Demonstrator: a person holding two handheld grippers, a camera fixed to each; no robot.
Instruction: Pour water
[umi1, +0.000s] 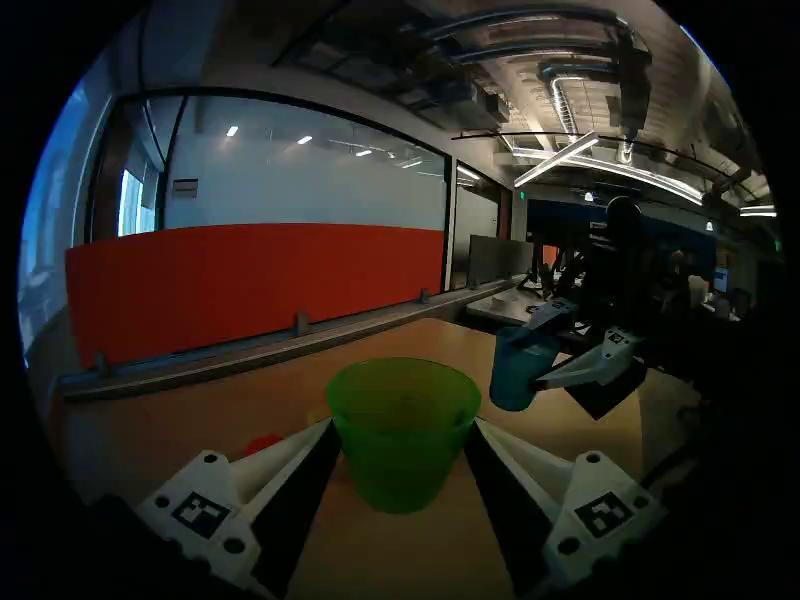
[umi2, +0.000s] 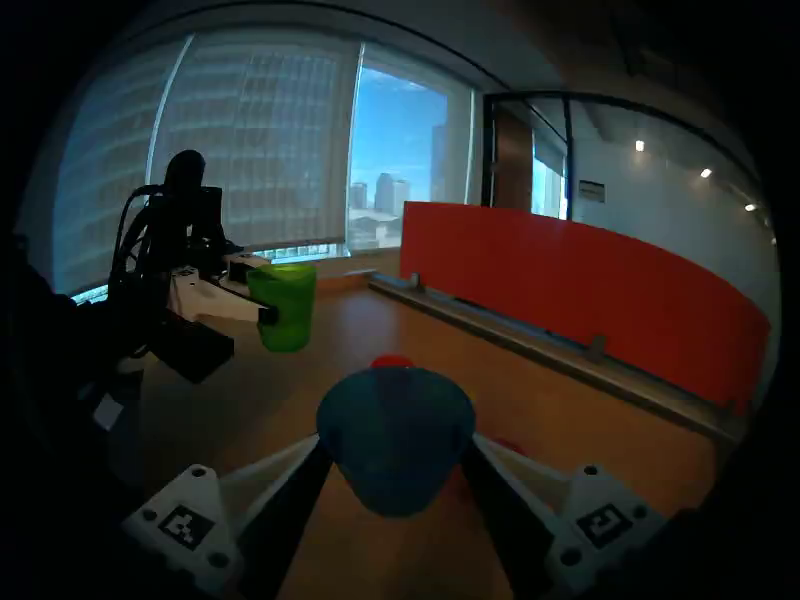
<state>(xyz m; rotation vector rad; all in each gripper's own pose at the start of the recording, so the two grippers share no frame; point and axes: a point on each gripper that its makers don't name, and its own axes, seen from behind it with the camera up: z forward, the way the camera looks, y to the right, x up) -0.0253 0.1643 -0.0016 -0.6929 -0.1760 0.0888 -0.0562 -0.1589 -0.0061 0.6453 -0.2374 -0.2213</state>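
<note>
Looking along the left gripper view, the left gripper (umi1: 404, 442) clamps a green plastic cup (umi1: 403, 400) between its two white fingers. One finger lies against each side, so the claw is narrowed to the cup's width. The cup sits upright over the wooden table (umi1: 180, 420) with its open rim at the top. Whether it holds water, I cannot tell. A small red thing (umi1: 265, 443) lies on the table just beside one finger, partly hidden by it. Farther off to the right, the right gripper (umi1: 528, 352) holds a blue cup (umi1: 515, 372) between its fingers. This cup hangs over the table, near the green cup's rim but apart from it. Behind the table a red partition panel (umi1: 250, 280) runs below a glass wall (umi1: 300, 170), and strip lights (umi1: 555, 160) hang from the ceiling.

In the right gripper view, the right gripper (umi2: 395, 455) grips the blue cup (umi2: 395, 425) with a finger pressed on either side, the claw drawn in to the cup. Its contents cannot be made out. The small red thing (umi2: 390, 361) peeks over the cup's far edge. To the left and farther off, the left gripper (umi2: 262, 295) carries the green plastic cup (umi2: 285, 305) over the wooden table (umi2: 560, 420), apart from the blue cup. The red partition panel (umi2: 600, 290) runs along the right, and a window (umi2: 395, 160) shows tall buildings.
</note>
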